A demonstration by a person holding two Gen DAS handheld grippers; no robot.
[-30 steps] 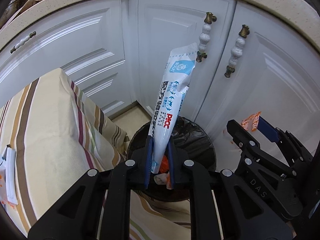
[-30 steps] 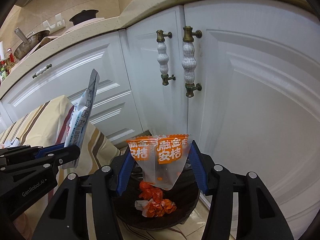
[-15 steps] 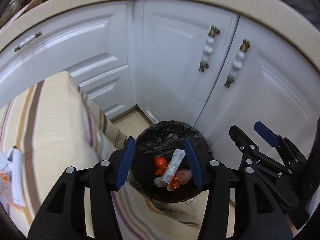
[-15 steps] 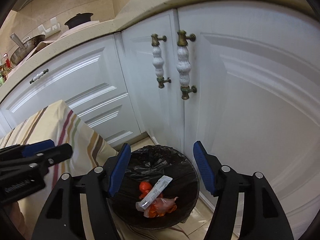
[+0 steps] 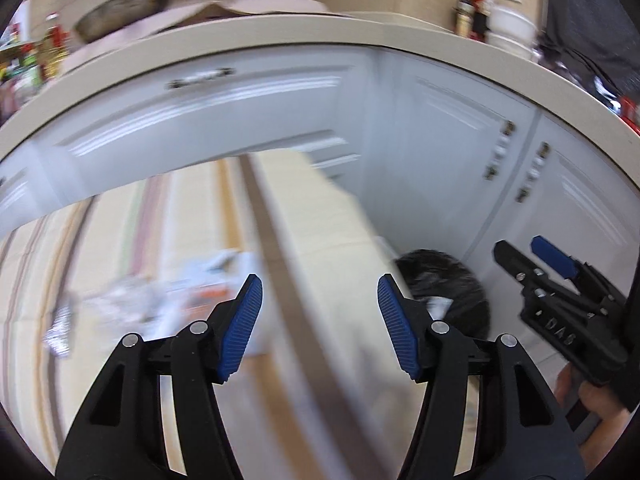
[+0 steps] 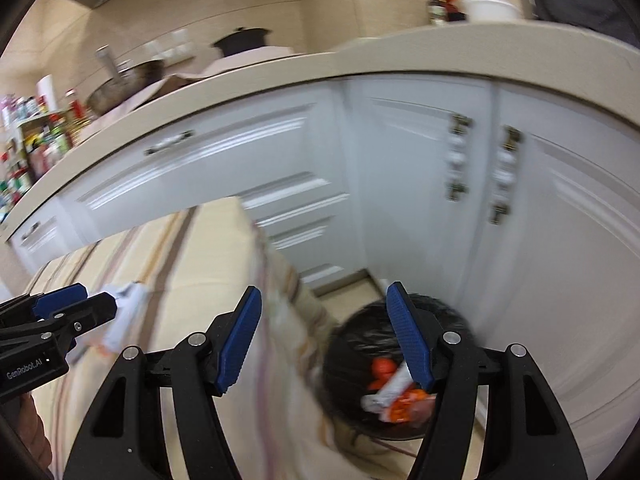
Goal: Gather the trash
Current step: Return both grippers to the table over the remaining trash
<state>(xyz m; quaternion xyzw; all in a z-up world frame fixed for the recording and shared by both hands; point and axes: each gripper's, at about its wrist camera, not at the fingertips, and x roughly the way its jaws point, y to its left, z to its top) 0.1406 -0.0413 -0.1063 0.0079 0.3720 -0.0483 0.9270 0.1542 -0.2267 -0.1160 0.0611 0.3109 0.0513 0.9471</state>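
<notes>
Gaping wide, your left gripper (image 5: 318,312) and right gripper (image 6: 324,330) both carry nothing in their jaws. The bin (image 6: 360,344) by the cabinet (image 6: 560,260) holds orange and white trash (image 6: 394,394). More blurred wrappers (image 5: 160,296) lie on the striped desk (image 5: 320,220).

— What couldn't you make out from my left claw's camera?

— The litter (image 5: 168,300) on the striped cloth (image 5: 320,240) was smeared to pale and orange streaks; I couldn't tell one piece from another. My own finger hid part of the bin (image 5: 452,292).

— And from the right?

— My right claw's finger covered part of the bin's trash (image 6: 394,398), itself blurred. The bottles (image 6: 24,152) on the bench's far left were too soft to read.
</notes>
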